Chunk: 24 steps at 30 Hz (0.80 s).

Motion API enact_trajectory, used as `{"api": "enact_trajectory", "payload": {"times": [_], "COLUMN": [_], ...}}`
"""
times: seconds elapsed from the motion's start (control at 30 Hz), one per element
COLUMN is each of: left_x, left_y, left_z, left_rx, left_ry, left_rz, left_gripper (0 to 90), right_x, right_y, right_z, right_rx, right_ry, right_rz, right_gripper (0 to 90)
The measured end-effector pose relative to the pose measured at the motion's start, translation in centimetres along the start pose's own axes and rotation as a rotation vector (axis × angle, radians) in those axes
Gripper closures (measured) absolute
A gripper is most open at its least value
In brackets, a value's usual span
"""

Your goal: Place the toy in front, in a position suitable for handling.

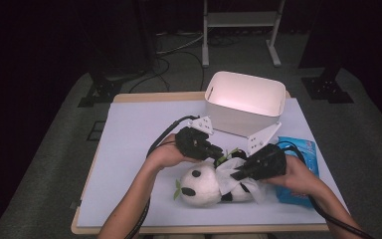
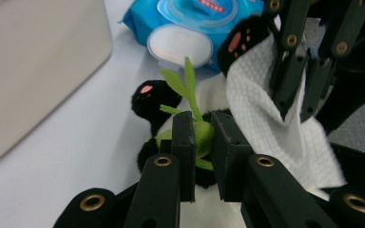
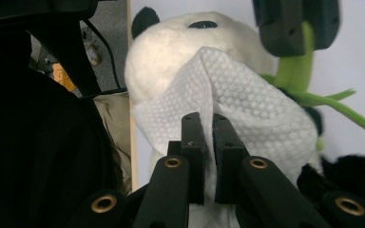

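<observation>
Hands are working over a plush panda [image 1: 206,185] lying at the lower centre of the high view, on the table [image 1: 129,149]. The left gripper [image 2: 203,135] is pinching the toy's green bamboo sprig [image 2: 197,137], its jaws closed tight on the stalk. The right gripper [image 3: 208,130] is clamping a white wipe [image 3: 247,109], jaws nearly together with the sheet between them, and is draping it over the panda's white belly. This looks like the wiping step: one tool is steadying the toy while the other is cleaning it. The next move probably calls for dragging the wipe across the fur while the sprig grip is holding firm. The panda is lying on its back, long axis running left to right across the frame, head toward the left. A white bin [image 1: 246,102] is sitting above it, and a blue wipes packet [image 1: 303,149] at right.
</observation>
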State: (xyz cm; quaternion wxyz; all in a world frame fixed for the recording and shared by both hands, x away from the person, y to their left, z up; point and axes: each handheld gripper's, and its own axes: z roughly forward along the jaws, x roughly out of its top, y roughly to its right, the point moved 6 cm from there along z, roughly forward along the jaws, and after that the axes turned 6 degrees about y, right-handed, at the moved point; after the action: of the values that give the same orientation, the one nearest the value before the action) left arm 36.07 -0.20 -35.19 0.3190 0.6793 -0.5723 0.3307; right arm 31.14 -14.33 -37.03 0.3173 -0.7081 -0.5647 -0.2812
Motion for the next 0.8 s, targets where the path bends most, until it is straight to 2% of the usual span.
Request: {"api": "enact_trajectory", "payload": {"times": [0.27, 0.37, 0.4, 0.43, 0.5, 0.53, 0.63, 0.8], "left_x": [0.8, 0.4, 0.2, 0.0, -0.3, -0.5, -1.1, -3.5], "left_y": [0.6, 1.0, 1.1, 1.3, 1.6, 1.8, 2.0, 2.9], "left_z": [0.2, 0.7, 0.8, 0.8, 0.9, 0.9, 1.0, 1.0], "left_rx": [-0.005, -0.016, -0.030, -0.034, -0.042, -0.041, -0.046, -0.033], "left_ry": [-0.011, -0.032, -0.033, -0.031, -0.044, -0.048, -0.046, -0.064], "left_rz": [0.038, 0.041, 0.040, 0.037, 0.035, 0.036, 0.030, 0.000], "left_gripper": [80.1, 79.4, 78.9, 78.0, 72.2, 69.0, 60.0, 53.3], "right_x": [0.3, 0.5, 0.2, 0.1, -0.8, -1.2, -1.9, -2.6], "right_y": [0.1, 0.5, 1.4, 1.6, 2.6, 2.8, 3.0, 3.2], "right_z": [0.2, -0.6, -1.2, -1.2, -1.2, -1.1, -0.8, -0.6], "right_rx": [-0.012, -0.040, -0.086, -0.092, -0.128, -0.131, -0.116, -0.113], "right_ry": [-0.008, -0.004, -0.027, -0.028, -0.073, -0.087, -0.090, -0.090], "right_rz": [-0.001, -0.011, 0.000, 0.005, 0.027, 0.043, 0.055, 0.073], "right_gripper": [84.8, 84.8, 84.8, 84.8, 84.8, 84.8, 84.8, 84.8]}}
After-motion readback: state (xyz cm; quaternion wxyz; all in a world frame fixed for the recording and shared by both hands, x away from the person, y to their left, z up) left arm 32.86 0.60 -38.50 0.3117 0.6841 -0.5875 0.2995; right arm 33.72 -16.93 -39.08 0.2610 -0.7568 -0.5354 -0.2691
